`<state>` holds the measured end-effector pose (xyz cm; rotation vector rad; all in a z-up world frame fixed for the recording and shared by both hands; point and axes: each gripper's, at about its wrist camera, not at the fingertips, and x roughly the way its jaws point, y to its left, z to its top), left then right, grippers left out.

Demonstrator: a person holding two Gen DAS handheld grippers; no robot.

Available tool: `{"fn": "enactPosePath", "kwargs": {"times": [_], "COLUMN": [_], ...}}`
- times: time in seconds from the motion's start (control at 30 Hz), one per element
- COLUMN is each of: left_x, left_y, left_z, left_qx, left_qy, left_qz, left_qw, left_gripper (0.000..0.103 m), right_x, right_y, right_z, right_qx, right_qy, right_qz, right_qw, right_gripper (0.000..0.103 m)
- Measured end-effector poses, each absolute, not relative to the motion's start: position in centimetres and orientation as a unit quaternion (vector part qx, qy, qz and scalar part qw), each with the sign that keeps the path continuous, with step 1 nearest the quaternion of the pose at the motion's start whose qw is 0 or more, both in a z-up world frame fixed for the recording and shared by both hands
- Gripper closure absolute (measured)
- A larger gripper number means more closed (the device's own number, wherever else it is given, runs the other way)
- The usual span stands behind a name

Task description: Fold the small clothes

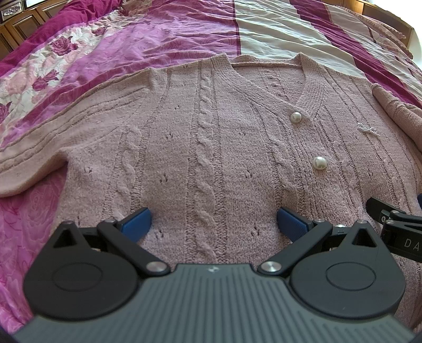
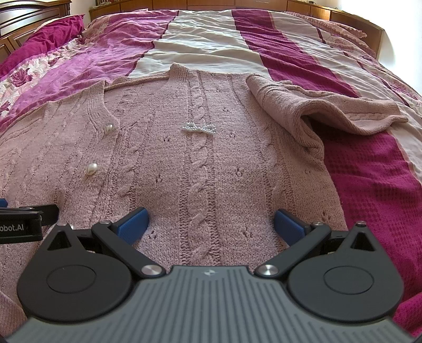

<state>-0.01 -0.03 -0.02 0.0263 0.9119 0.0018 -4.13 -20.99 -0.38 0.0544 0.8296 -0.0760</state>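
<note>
Item: pink cable-knit cardigan (image 1: 211,137), spread front-up on striped bedspread (image 2: 369,171), filling centre frame in both views; one sleeve (image 2: 311,110) bunched at upper right of the right view. Left gripper (image 1: 213,224) and right gripper (image 2: 209,225): fingers apart, low over the hem, holding nothing. Handling advice: pinch both knit layers at the hem evenly, keep clear of pearl buttons (image 1: 319,163), and probably flatten that sleeve first.

cardigan (image 1: 205,137): dusty pink knit, cable and rib pattern
buttons (image 1: 296,117): pearly white
bead bow (image 2: 199,128): white pearl beads
bedspread (image 2: 205,44): broad stripes of magenta, cream and deep burgundy; pink-and-burgundy rose print at the left edge
left gripper (image 1: 213,221): black arms, blue fingers (image 1: 137,221), grey ribbed body
right gripper (image 2: 209,224): black arms, blue fingers (image 2: 288,228), grey ribbed body
headboard (image 2: 23,18): brown wood
</note>
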Motion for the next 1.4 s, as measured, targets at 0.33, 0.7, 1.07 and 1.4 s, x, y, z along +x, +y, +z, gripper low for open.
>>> {"fn": "enactPosePath", "kwargs": {"times": [0.33, 0.7, 1.07, 1.4], "left_x": [0.0, 0.0, 0.1, 0.3], "left_y": [0.2, 0.1, 0.3, 0.4], "left_z": [0.0, 0.0, 0.1, 0.0], "left_qx": [0.013, 0.014, 0.015, 0.007], "left_qy": [0.440, 0.440, 0.441, 0.448], "left_qz": [0.001, 0.001, 0.002, 0.004], "left_qw": [0.898, 0.898, 0.897, 0.894], "left_gripper": [0.000, 0.000, 0.000, 0.000], "right_x": [-4.2, -4.1, -4.0, -4.5], "right_y": [-21.0, -21.0, -21.4, -22.0], "right_z": [-0.4, -0.5, -0.5, -0.4], "right_qx": [0.026, 0.031, 0.033, 0.044], "right_qy": [0.402, 0.401, 0.404, 0.396], "right_qz": [-0.037, -0.036, -0.029, -0.012], "right_qw": [0.915, 0.915, 0.914, 0.917], "right_gripper": [0.000, 0.000, 0.000, 0.000]}}
